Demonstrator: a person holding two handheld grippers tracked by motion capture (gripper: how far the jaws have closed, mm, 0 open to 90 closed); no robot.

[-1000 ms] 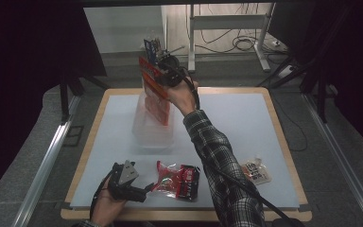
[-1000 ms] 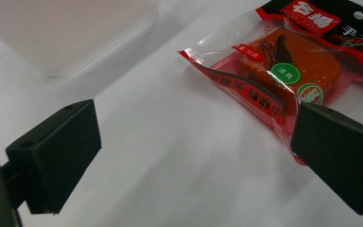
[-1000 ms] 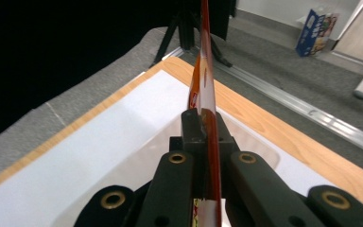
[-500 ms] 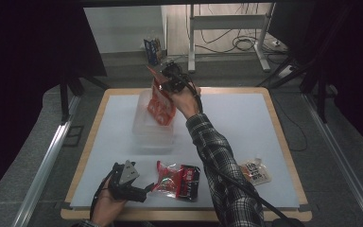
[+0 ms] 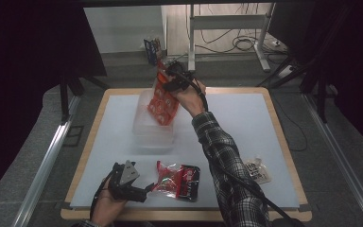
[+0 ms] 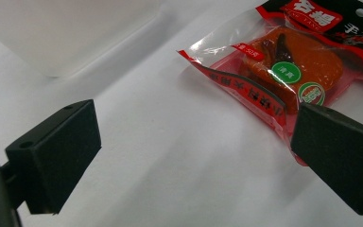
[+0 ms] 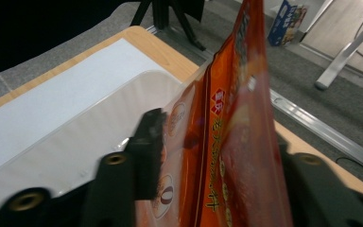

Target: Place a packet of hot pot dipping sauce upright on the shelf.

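The right gripper [image 5: 166,81] has just been opening, orange packet [image 5: 163,105] between its jaws over the clear box [image 5: 152,130]; beside the box, the spread left gripper [image 5: 144,190] nears a red packet [image 5: 178,178], not yet packed

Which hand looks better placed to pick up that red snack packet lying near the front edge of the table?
Probably the left. The left claw rests open on the table right beside the red plastic snack packet, while the right claw is far off over the clear plastic box, its jaws just opening around an orange snack bag.
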